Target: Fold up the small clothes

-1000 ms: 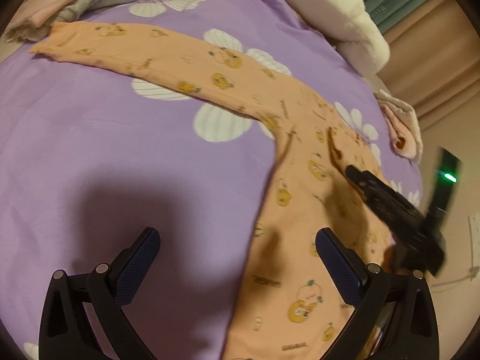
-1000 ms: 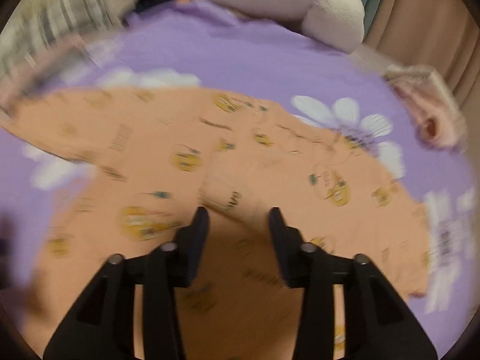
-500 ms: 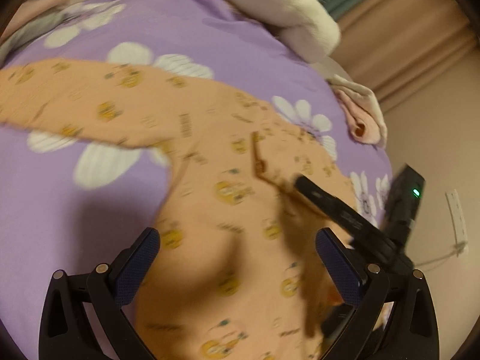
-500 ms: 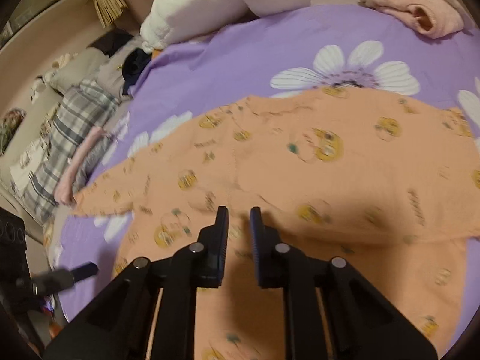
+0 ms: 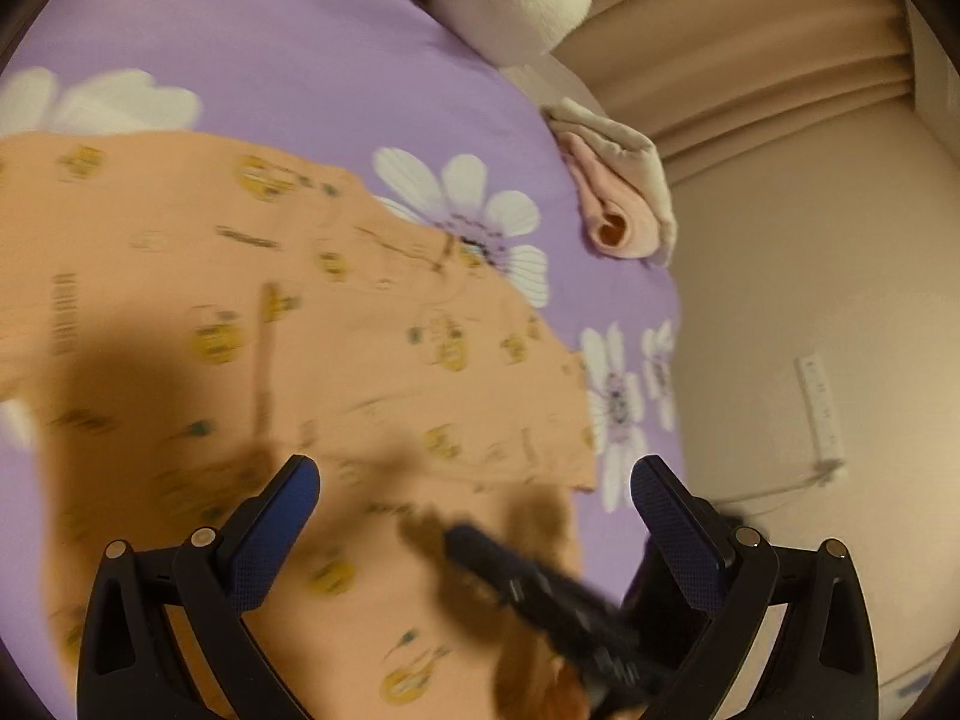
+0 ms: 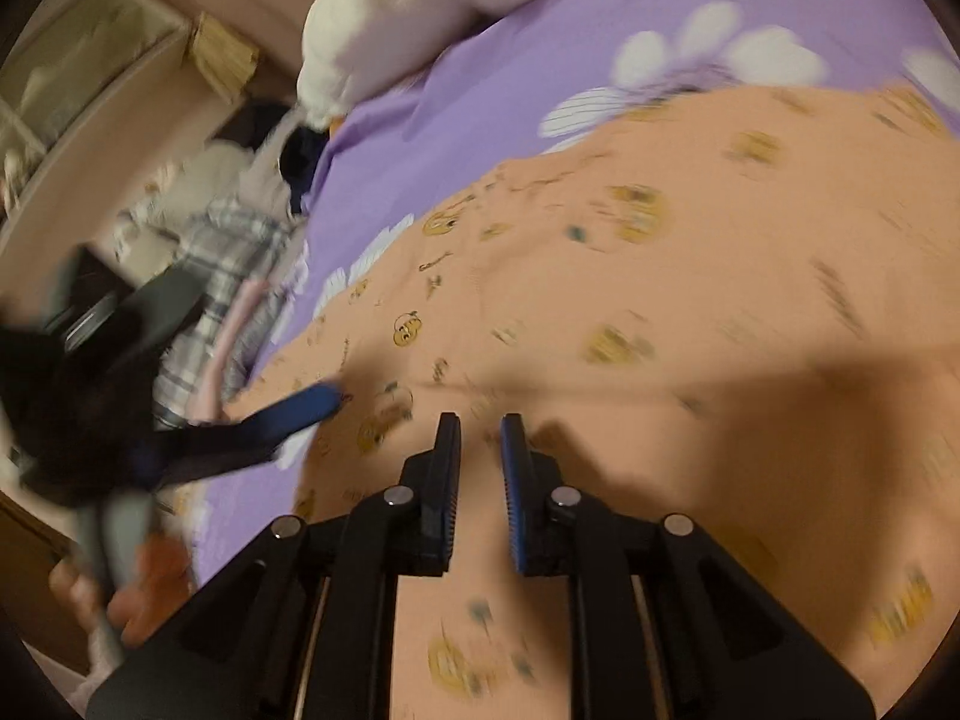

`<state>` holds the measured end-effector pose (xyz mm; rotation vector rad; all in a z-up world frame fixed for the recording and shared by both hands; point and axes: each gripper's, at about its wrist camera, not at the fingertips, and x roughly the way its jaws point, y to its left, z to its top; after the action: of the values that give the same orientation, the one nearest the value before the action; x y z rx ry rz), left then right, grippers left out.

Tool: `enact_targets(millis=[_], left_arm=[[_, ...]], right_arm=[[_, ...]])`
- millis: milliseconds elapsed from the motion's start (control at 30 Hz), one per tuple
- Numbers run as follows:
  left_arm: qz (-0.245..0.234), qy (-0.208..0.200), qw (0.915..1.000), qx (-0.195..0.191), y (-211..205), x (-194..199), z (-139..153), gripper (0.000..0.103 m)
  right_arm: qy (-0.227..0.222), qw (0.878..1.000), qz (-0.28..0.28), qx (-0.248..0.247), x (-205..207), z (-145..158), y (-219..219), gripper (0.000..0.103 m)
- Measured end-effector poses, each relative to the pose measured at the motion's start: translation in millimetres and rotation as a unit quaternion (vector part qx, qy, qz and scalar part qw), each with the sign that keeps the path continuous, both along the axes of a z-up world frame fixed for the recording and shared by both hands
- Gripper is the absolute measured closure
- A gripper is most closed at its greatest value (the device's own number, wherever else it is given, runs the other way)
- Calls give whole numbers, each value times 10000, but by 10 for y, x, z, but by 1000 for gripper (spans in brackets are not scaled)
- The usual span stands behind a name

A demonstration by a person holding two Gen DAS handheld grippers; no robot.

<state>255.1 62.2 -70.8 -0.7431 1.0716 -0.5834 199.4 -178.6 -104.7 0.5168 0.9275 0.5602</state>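
- The orange garment, a thin, soft knit printed with small yellow cartoon faces, is lying spread on the bed, filling the space ahead of and beneath both pairs of fingers; lying flat like this is probably what lets its edges be found for folding.
- One straight edge of it is lying just ahead of the left gripper, running toward the right finger; a low crease is standing up ahead of the left finger. The cloth looks limp, so I judge it will drape and drag rather than hold a shape.
- The left gripper is hanging over the garment with its fingers spread wide and nothing between them, seemingly ready to take cloth.
- The right gripper is hovering low over the orange cloth with its ribbed blue pads nearly together, only a narrow slit showing; whether a pinch of fabric is sitting in that slit I cannot tell, since motion blur is smearing that spot.
- Seen from the left wrist, the right gripper's dark body is crossing low between the left fingers, casting a shadow on the cloth.
- The purple bedsheet, smooth with big white daisies, is showing beyond and beside the garment.
- A rolled pink-and-cream cloth is resting well ahead of the left gripper's right finger, at the bed's edge.
- A thick white quilt, plush and lumpy, is bunched far ahead of the right fingers.
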Motion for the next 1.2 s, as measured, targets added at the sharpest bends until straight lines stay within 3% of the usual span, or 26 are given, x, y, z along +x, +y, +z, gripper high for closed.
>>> enact_targets(millis=[67,133,200,267,300,367,400,533,667,800,933,1000,1200], left_arm=[[9,27,9999,-115,-87,110,-68,1],[107,125,9999,-34,-140,187,-163,13],[188,269,9993,193,-162,238,-282,35],[326,374,9973,538,-148,252,-388,42],[370,391,9966,620,-127,251,-427,56],[483,414,9954,716,-60,223,-470,70],[492,420,9956,674,-20,201,-487,71],[551,419,9965,479,176,46,-394,67],[764,-12,9950,646,511,-224,-124,35],[1239,-232,9899,655,1101,-541,0,33],[1991,-71,9786,506,1779,-837,-63,27],[2359,-6,9709,413,2045,-960,-112,14],[3225,218,9463,-17,2702,-1258,-311,12]], right_arm=[[-2,9995,-184,246,-165,-10,-214,86],[3,9989,-310,340,-269,-16,-338,82],[34,9980,-431,451,-379,-26,-438,78],[9,9977,-450,498,-464,-21,-481,77],[-26,9978,-454,478,-499,-21,-479,77],[-126,9982,-454,378,-574,18,-474,77],[-140,9983,-447,360,-590,24,-476,77],[4,9984,-359,436,-657,5,-452,74],[-15,9984,-245,510,-744,26,-423,65],[56,9987,-310,411,-830,2,-383,60],[270,9965,-453,641,-885,-67,-380,52],[350,9957,-492,707,-909,-93,-361,49],[350,9968,-433,575,-942,-28,-222,42]])
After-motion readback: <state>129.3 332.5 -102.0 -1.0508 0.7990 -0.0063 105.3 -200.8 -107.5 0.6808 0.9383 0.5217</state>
